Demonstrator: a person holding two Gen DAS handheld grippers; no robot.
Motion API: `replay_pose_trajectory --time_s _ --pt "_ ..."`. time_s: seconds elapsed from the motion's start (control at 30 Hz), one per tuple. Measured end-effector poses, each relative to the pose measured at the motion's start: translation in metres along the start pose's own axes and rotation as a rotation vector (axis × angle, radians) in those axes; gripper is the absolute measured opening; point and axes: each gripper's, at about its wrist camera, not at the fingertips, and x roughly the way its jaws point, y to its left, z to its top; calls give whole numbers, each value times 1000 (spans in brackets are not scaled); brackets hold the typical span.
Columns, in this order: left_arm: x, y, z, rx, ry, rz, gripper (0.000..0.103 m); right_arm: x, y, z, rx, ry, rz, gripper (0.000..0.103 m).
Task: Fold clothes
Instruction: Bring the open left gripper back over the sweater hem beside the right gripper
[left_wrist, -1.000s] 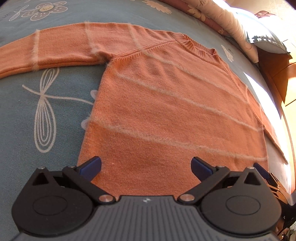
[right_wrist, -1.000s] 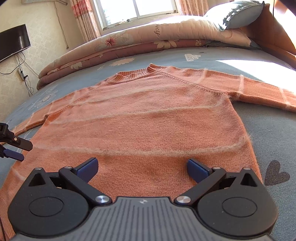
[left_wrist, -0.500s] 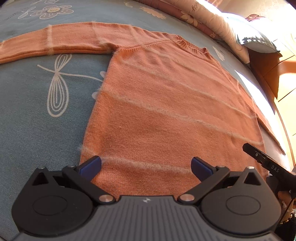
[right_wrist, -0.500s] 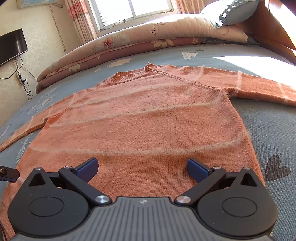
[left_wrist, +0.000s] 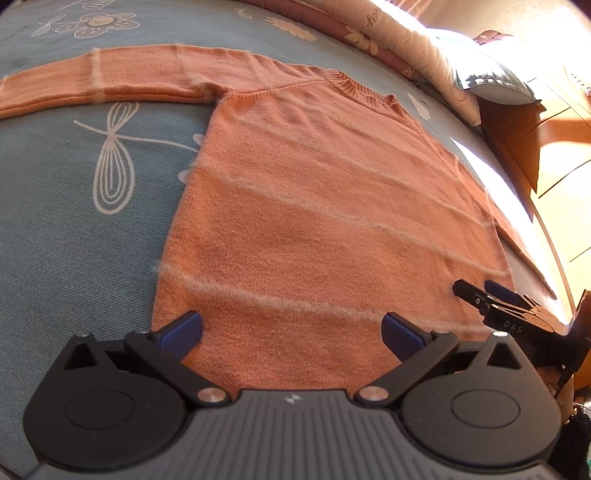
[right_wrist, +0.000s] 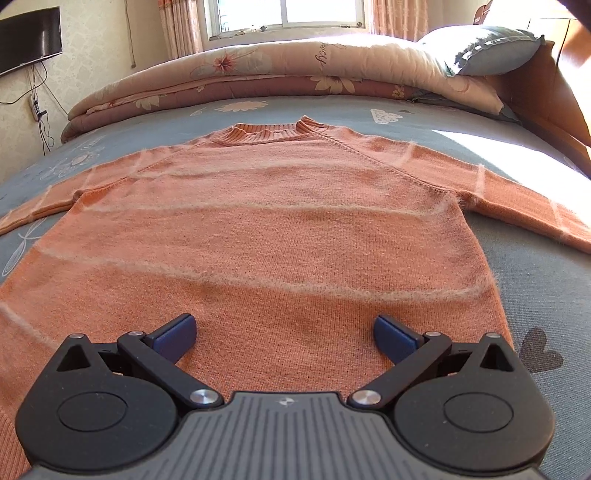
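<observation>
Left wrist view: orange striped sweater (left_wrist: 332, 221) lies flat, sleeves outspread; left gripper (left_wrist: 291, 328) and right gripper (right_wrist: 284, 332) gape wide, holding nothing. A pinch taking one knit layer could drag the hem askew.

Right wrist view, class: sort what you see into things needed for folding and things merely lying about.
For the job:
sweater
left tool, open
right tool, open

Lying about:
quilt
pillow
TV
bedsheet, only the surface underneath
</observation>
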Motion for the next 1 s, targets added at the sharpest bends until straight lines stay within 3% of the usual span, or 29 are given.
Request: replay_pose_trajectory --time_s 0.17,0.5,0.6,0.7,0.87,1.0 --pt "-11 8 -4 -54 -1 -17 102 1 2 1 -5 3 -8 103" --pt "-16 1 -29 -32 -4 -34 102 2 5 -1 -13 -2 -16 103" --pt "-16 -6 -29 -18 8 -1 102 1 4 -1 -16 -3 -11 103" --pt "-14 -19 -29 63 14 21 102 -6 3 -2 1 -11 7 103" --pt "-8 -27 -38 158 17 45 102 -29 18 -8 61 -36 110 103" --pt "-10 -25 -41 174 1 32 102 -46 52 -30 -2 -38 25 103"
